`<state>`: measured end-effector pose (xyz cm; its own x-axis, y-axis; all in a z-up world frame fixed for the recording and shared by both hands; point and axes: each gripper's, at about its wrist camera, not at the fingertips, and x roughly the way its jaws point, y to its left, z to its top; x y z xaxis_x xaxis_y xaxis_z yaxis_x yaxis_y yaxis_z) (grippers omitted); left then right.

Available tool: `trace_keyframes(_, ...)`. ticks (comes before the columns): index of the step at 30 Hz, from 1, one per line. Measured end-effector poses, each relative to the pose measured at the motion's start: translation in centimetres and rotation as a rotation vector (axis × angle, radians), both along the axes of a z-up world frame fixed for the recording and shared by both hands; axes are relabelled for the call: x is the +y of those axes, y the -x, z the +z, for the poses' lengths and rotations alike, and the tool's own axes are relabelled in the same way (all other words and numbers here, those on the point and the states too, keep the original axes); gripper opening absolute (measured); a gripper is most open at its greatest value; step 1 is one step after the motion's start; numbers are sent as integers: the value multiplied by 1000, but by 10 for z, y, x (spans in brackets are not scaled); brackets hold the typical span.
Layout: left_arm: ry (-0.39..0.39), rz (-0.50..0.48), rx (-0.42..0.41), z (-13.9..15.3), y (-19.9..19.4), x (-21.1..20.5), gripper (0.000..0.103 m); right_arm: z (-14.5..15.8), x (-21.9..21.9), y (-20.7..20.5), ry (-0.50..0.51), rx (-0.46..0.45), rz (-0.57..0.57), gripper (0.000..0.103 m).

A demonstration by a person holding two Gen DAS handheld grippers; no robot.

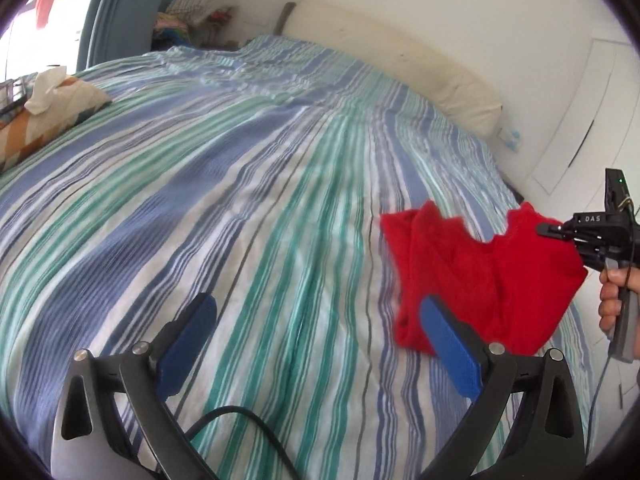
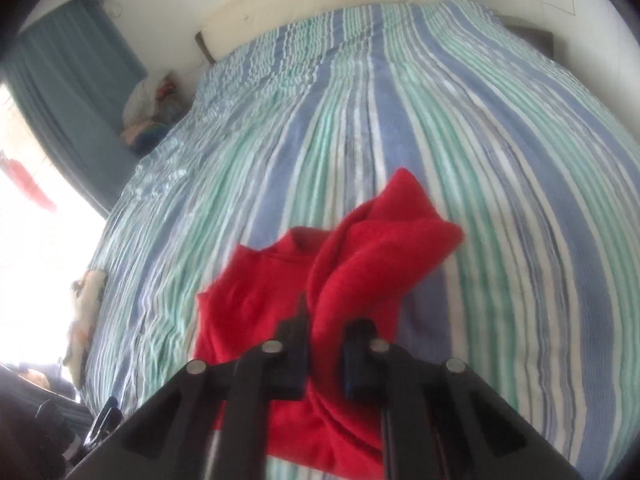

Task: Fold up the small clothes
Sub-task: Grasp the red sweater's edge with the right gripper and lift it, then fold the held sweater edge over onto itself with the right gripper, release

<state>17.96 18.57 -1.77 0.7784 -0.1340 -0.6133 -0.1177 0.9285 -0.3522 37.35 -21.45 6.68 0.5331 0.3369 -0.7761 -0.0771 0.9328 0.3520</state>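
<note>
Black frame, blue-padded fingers [image 1: 448, 344]

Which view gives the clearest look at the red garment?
The left wrist view: the red garment shows nearly whole, one edge pinched by the right hand-held gripper, the rest draped on the striped bedspread. The right wrist view shows it close, blurred, partly hidden behind the fingers.

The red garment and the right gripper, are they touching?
Touching. The left wrist view shows the right gripper pinching the red garment by one edge.
</note>
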Motion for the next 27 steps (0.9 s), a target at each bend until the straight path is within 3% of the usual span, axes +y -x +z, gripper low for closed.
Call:
trace_keyframes(3,-12,10,15,-4,-1,4,102,-12,68,-10,30,20,70,12)
trace_keyframes(7,-9,22,41,-8,-2,10,102,-53,132,-14,39,71,112,14)
trace_keyframes(9,1,26,50,-9,-3,12,102,-74,148,-15,-11,98,152,29)
trace_keyframes(10,5,28,53,-9,-3,13,102,-82,152,-15,-86,123,200,51)
trace_keyframes(12,13,30,60,-8,-3,16,102,-84,145,-10,-271,143,260,70)
trace_keyframes(15,31,23,71,-6,-3,18,102,-62,121,3,-424,86,300,70)
trace_keyframes(17,40,12,72,-5,-3,17,102,-44,103,12,-343,11,284,69)
trace_keyframes(19,32,2,65,-3,-3,14,102,-37,93,20,-147,-55,264,63)
trace_keyframes(22,-6,-9,62,-2,-4,6,102,-59,106,29,-29,-22,344,37)
trace_keyframes(25,-49,-12,59,-4,-3,0,102,-95,133,51,-39,-24,448,29)
trace_keyframes(27,-70,-6,55,-5,-1,0,102,-130,152,67,-30,58,491,25)
